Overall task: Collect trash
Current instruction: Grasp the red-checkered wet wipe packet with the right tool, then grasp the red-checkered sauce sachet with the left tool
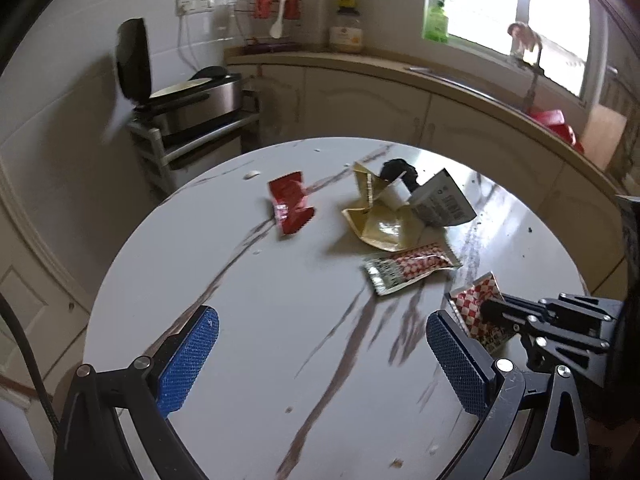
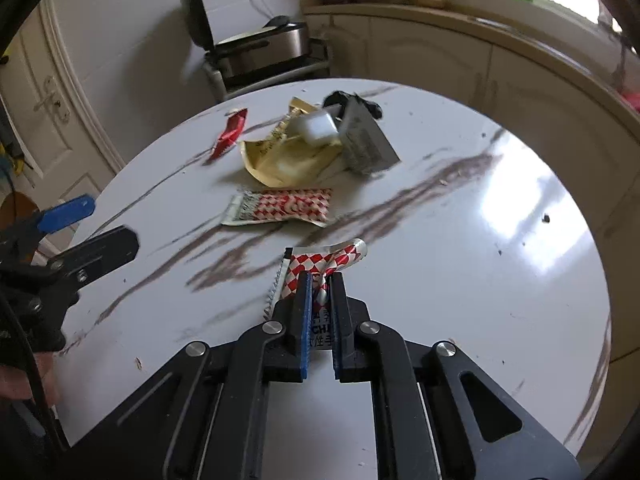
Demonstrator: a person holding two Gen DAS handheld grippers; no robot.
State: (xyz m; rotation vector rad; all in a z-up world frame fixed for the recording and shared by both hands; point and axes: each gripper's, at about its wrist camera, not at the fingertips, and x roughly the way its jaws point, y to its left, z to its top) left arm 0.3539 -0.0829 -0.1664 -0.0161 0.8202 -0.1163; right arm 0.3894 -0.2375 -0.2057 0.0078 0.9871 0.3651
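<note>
hovering wide apart over the round marble-look table (image 1: 280, 360), the left gripper (image 1: 320, 364) grips nothing in the left wrist view, its blue pads (image 1: 188, 364) spread above bare tabletop while the litter lies ahead: a red sachet (image 1: 290, 208), a crumpled gold wrapper (image 1: 380, 220) against a grey printed packet (image 1: 444, 202), and a red-and-white checked packet (image 1: 408, 270) nearer in; at the right edge the right gripper (image 1: 486, 312) pinches a second checked wrapper (image 1: 476, 304). in the right wrist view that gripper (image 2: 320, 304) is clamped on the checked wrapper (image 2: 320, 264), the foil bunched between narrow jaws, its far end seemingly just off the table. no bin or bag is in sight. done well, the lift would likely go straight up with the squeeze kept firm, since slick foil held by one end can slide free, and the left gripper would best drop on the nearest checked packet (image 2: 280, 208), pinching an edge rather than pressing it flat.
</note>
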